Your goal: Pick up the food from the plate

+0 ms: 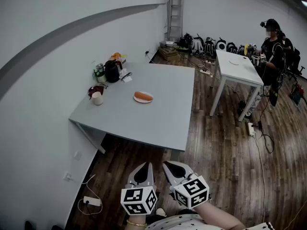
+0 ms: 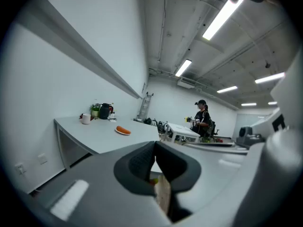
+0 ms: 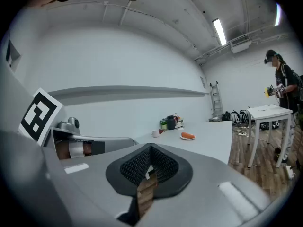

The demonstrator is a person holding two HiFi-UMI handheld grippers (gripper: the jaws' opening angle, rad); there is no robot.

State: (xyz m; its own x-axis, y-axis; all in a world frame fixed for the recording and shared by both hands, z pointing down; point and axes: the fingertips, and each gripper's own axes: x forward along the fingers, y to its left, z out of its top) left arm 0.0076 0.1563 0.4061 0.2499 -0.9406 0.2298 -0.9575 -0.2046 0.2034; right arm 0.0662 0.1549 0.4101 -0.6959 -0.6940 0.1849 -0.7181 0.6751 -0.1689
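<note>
An orange sausage-like piece of food [image 1: 143, 96] lies on a small white plate [image 1: 136, 99] near the middle of the grey table [image 1: 163, 114]. Both grippers hang low over the wooden floor, well short of the table's near edge. My left gripper [image 1: 147, 166] and my right gripper [image 1: 168, 165] sit side by side, each shut with nothing between the jaws. From the left gripper [image 2: 155, 144] the food [image 2: 123, 130] shows far off on the table. The right gripper [image 3: 150, 148] also sees the food [image 3: 188, 135] at a distance.
A white cup [image 1: 97, 98], a black kettle [image 1: 112, 72] and a small plant [image 1: 100, 72] stand along the table's wall side. A second white table [image 1: 238, 66] stands to the right with a person [image 1: 272, 47] behind it. A power strip [image 1: 91, 201] lies on the floor by the wall.
</note>
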